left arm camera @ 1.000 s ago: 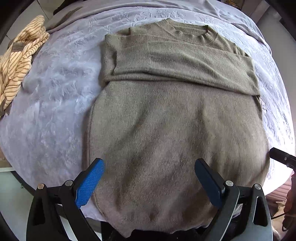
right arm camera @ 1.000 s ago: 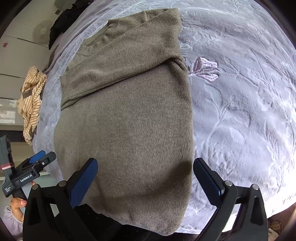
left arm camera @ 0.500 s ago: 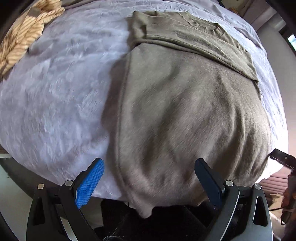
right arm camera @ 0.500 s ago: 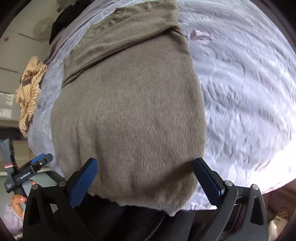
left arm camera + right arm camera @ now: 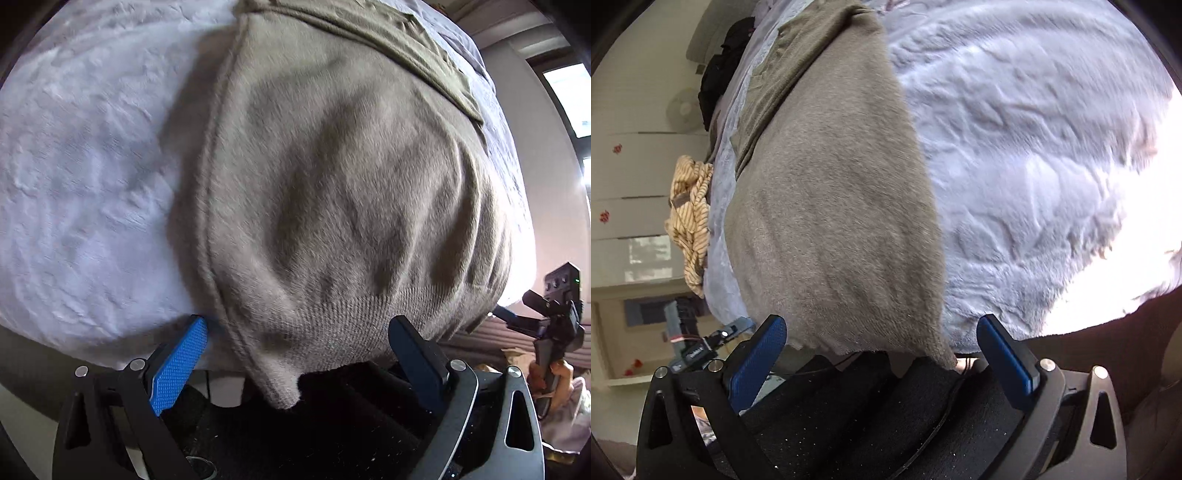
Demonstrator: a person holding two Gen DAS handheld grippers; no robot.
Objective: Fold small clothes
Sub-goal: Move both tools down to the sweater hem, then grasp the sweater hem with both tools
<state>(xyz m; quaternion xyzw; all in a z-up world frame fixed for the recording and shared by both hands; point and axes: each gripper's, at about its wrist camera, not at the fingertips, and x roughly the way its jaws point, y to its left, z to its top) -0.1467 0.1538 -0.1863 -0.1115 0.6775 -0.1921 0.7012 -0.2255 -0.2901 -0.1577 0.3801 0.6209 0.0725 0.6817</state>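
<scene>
1. We see the left gripper [image 5: 295, 350] with its jaws spread wide; the ribbed hem corner of the olive-brown sweater [image 5: 332, 184] hangs between the blue pads [image 5: 177, 369], pinched by neither.
2. The left pad tip sits just beside the sweater's side seam; we cannot tell if it touches.
3. The right gripper [image 5: 881, 349] is likewise wide open, the other hem corner drooping between its fingers, ungripped.
4. The sweater lies flat on the pale lavender bedspread [image 5: 1015, 166], sleeves folded across the chest, hem overhanging the bed edge.
5. A striped yellow garment [image 5: 689, 221] lies crumpled at the bed's far side, apart from the sweater.
</scene>
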